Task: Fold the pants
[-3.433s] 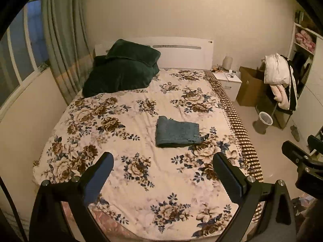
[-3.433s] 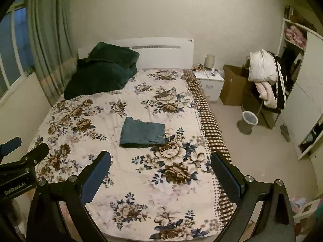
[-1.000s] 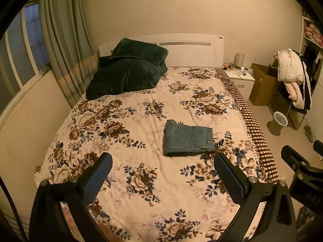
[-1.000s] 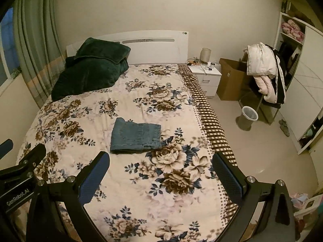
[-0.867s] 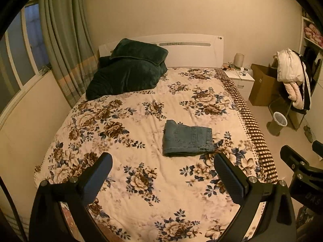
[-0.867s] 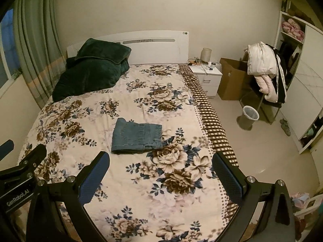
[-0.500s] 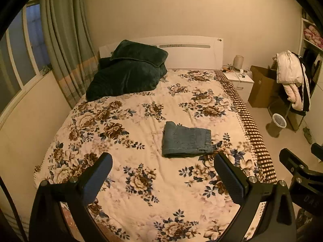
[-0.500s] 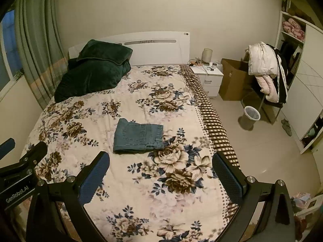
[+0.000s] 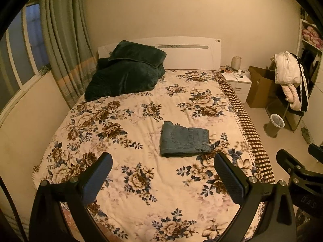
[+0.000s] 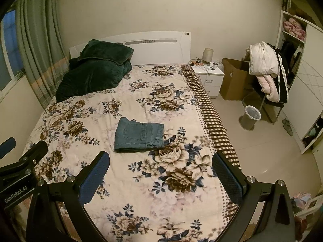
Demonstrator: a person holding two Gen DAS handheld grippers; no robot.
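Observation:
The blue denim pants lie folded into a small rectangle in the middle of the floral bedspread. They also show in the right wrist view. My left gripper is open and empty, held well back above the foot of the bed. My right gripper is open and empty too, at the same distance from the pants. Each gripper's body shows at the edge of the other's view.
A dark green blanket and pillow lie at the head of the bed. To the right stand a white nightstand, a cardboard box, a chair with coats and a waste bin. Curtains hang on the left.
Both grippers have drifted slightly back and up from the bed. The folded pants have not moved. Both grippers stay open.

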